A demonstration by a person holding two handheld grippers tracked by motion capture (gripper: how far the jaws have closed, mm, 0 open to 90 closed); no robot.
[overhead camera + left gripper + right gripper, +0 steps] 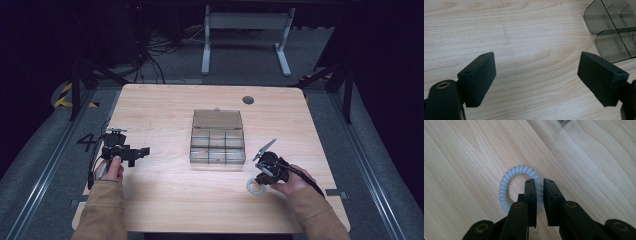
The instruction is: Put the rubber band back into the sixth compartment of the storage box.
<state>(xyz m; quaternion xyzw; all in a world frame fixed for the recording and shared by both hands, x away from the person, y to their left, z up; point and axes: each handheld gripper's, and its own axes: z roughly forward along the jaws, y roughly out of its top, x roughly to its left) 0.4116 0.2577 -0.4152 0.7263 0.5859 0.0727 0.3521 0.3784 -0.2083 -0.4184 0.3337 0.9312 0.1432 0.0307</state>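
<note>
- We are at the pick-up step: our right claw has its jaws pinched onto the near-side strand of the pale blue coil hair tie, which lies flat on the wooden surface.
- Taking the clear compartment box as the landmark, the hair tie sits just off the box's near right corner — a little toward us, apart from it.
- Our left claw is wide open with nothing between its jaws, held over bare wood to the left of the box.
- The box's lid stands open and its compartments look empty, as far as we can tell.
- Next, we judge, the move calls for a straight lift without letting the springy coil slip, then a short carry over one compartment — release only once the tie is above it.
</note>
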